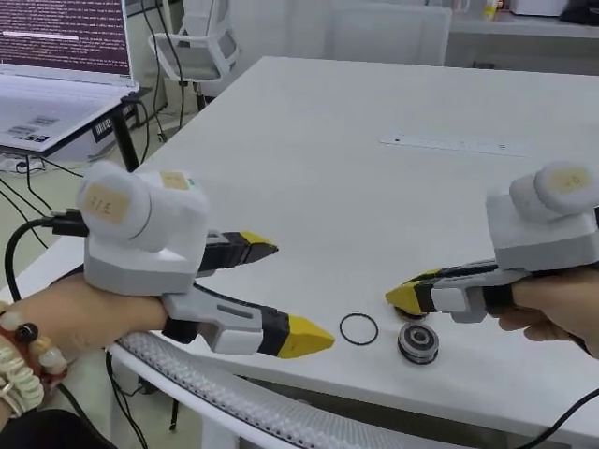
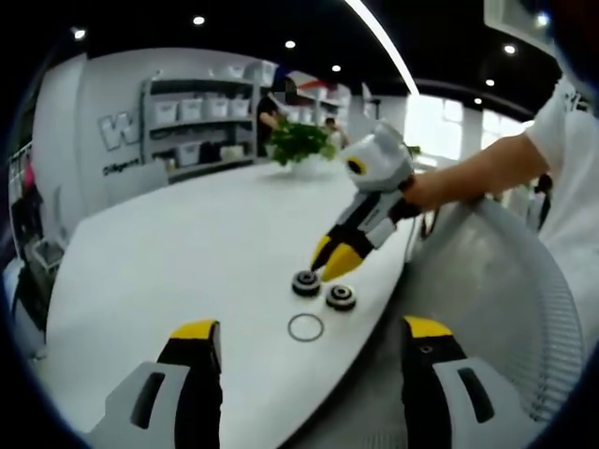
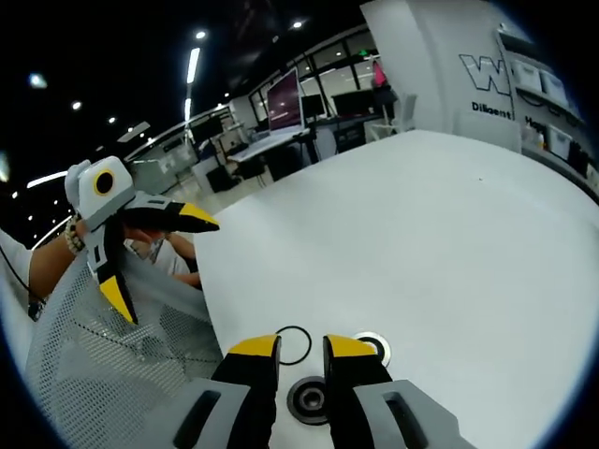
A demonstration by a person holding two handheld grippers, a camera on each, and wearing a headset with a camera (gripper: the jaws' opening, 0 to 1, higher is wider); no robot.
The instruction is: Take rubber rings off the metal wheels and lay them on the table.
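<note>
1. Black rubber first: one thin black rubber ring (image 1: 358, 328) lies flat and loose on the white table (image 1: 374, 187), near the front edge and touching nothing.
2. Just beside it, on the right gripper's side, sits a small round metal wheel with a dark band (image 1: 417, 342) around its rim. It lies flat with its hub upward, and we take the band for a ring not yet removed. In the right gripper view a second, brighter metal wheel (image 3: 374, 347) lies close by and looks bare to us.
3. The right gripper (image 1: 404, 298) hovers right over the wheels, its yellow tips pointing toward the loose ring. Its jaws stand at a narrow slit and clasp nothing that we can see.
4. The left gripper (image 1: 283, 292) is well apart on the other side of the ring, with its jaws spread wide and empty.
5. The relation that matters: the banded wheel lies just below the right tips and a little back from them, toward the person. We judge the right gripper much the nearer. A round, flat wheel has no long axis, so we think the jaws would need to come at its rim from above.
6. Writing: the white wall (image 3: 440, 94) carries a large "W" with a smaller line under it that begins "Diligent"; the rest we cannot read. The laptop screen (image 1: 65, 33) shows pale lines of text too small to read, and a barcode label (image 1: 103, 126) sits near it. The tan sticker (image 1: 103, 201) on the left gripper's housing bears marks we cannot make out.
</note>
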